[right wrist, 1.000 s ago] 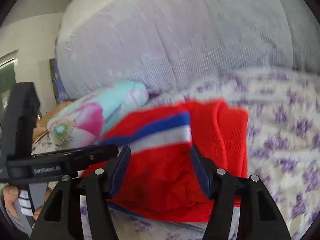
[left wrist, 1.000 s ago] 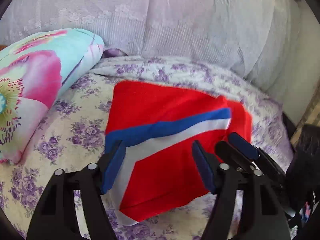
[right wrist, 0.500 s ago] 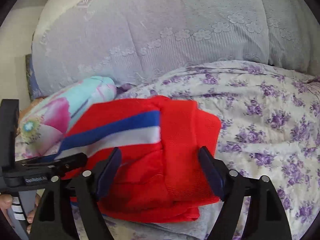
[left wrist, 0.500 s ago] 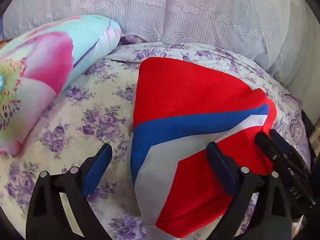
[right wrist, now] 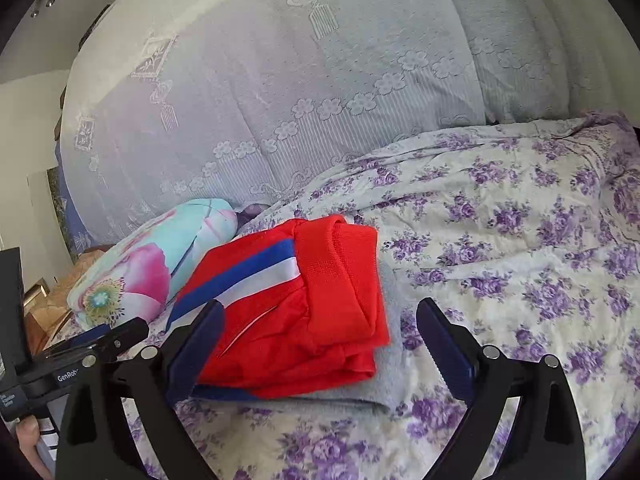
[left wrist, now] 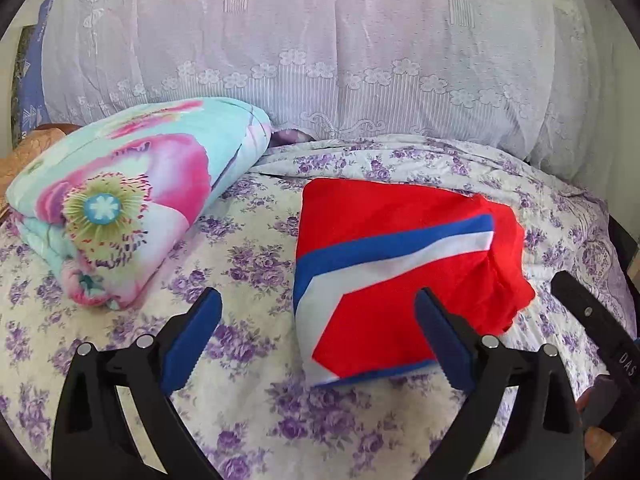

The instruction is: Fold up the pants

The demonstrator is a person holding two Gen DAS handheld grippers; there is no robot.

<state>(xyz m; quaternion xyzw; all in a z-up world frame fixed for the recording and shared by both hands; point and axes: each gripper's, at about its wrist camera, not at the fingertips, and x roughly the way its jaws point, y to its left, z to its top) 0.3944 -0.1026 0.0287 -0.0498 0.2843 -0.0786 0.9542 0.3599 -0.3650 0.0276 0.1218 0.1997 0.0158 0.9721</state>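
Observation:
The folded red pants (left wrist: 400, 272), with a blue and a white stripe, lie flat on the purple-flowered bedsheet (left wrist: 248, 408). My left gripper (left wrist: 318, 300) is open just short of their near left corner and holds nothing; its right finger overlaps the near edge in this view. My right gripper (right wrist: 322, 306) hovers before the pants (right wrist: 320, 300) at their ribbed waistband end. Its jaws are opening and nothing is pressed between the pads. A grey-blue cloth edge (right wrist: 394, 364) shows under the pants. The left gripper (right wrist: 100, 340) appears at the lower left of the right wrist view.
A rolled turquoise and pink flowered quilt (left wrist: 128, 200) lies left of the pants. A tall bulk under pale lace cloth (left wrist: 320, 60) backs the bed. The sheet (right wrist: 520, 260) stretches away to the right. A person's hand (right wrist: 28, 440) shows at the bottom left.
Both grippers opened wide and drew back from the pants, which now lie free and farther off on the sheet. Both views tilted up a little.

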